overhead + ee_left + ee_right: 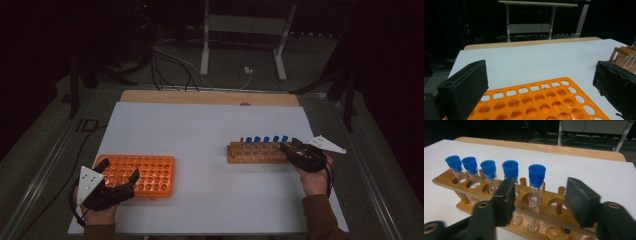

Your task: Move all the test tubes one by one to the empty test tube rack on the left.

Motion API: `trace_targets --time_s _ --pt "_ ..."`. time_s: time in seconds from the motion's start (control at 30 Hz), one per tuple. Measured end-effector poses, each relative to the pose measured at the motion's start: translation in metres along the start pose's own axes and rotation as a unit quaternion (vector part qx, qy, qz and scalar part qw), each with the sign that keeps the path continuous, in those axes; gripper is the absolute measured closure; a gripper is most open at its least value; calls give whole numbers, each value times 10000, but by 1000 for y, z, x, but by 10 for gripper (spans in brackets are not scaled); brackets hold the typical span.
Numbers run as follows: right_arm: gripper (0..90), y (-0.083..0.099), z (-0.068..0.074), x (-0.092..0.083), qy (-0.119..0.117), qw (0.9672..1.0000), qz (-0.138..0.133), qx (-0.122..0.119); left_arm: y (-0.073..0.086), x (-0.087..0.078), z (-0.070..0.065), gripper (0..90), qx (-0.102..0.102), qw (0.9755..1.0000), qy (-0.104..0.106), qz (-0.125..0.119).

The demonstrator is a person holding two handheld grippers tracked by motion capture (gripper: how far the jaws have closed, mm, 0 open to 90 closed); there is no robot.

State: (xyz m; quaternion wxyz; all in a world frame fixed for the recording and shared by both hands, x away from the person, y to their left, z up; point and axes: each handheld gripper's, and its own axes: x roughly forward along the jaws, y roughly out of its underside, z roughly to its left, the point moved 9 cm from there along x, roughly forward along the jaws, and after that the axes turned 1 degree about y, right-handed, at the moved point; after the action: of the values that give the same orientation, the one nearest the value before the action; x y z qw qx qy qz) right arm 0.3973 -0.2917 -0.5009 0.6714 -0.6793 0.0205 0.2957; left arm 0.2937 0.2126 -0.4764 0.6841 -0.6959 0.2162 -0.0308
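Right claw [537, 195] at wooden rack [256, 152], near tabletop [210, 125] right edge.
Jaws half-open around last blue-capped tube [536, 186], no contact. Left claw [541, 87] wide over orange rack [145, 175], front-left corner.

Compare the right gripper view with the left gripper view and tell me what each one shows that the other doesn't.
The right gripper view alone gives the five blue-capped tubes clearly, the nearest one standing between the right gripper's jaws, apart from the pads. The left gripper view alone gives the orange rack, its visible holes empty, with the left gripper open over it. Both share the white tabletop and the wooden rack, which in the left gripper view is just a corner at the right edge.
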Motion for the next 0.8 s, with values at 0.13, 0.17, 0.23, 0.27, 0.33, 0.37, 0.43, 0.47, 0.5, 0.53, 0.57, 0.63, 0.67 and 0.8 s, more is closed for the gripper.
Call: trace_targets --time_s 0.13,0.17,0.23,0.27,0.33,0.37,0.43,0.47,0.5,0.53,0.57,0.63,0.67,0.8 --pt "583 2 3 6 -37 9999 27 -112 0 1 -1 5 2 10000 2 6" --pt "603 1 3 7 -28 9999 8 -119 0 1 -1 5 3 10000 5 5" --pt "638 0 4 10 7 9999 0 -156 1 1 -2 5 48 10000 4 28" --pt "660 0 5 11 6 9999 13 -157 1 1 -2 5 48 10000 4 28" --pt "670 1 5 14 22 9998 47 -205 1 1 -2 5 49 10000 4 23" --pt "673 1 6 15 23 9998 57 -212 0 1 -2 5 54 10000 3 22" --pt "679 2 6 16 47 9997 67 -220 1 1 -2 5 54 10000 1 26" --pt "691 2 6 17 62 9997 87 -229 1 1 -2 5 53 10000 -1 26" --pt "701 3 6 18 70 9997 84 -216 1 1 -2 5 52 10000 0 26" --pt "742 3 6 19 141 9997 69 -176 1 1 -2 5 52 10000 0 26" --pt "752 3 6 19 143 9997 67 -158 0 1 -2 5 43 10000 2 12" --pt "758 3 7 19 195 9996 65 -168 0 1 -2 5 46 10000 4 12" --pt "760 3 8 19 194 9997 62 -126 0 1 -2 5 44 10000 7 13" --pt "763 4 10 18 245 9995 81 -161 0 1 -2 5 43 10000 6 12"
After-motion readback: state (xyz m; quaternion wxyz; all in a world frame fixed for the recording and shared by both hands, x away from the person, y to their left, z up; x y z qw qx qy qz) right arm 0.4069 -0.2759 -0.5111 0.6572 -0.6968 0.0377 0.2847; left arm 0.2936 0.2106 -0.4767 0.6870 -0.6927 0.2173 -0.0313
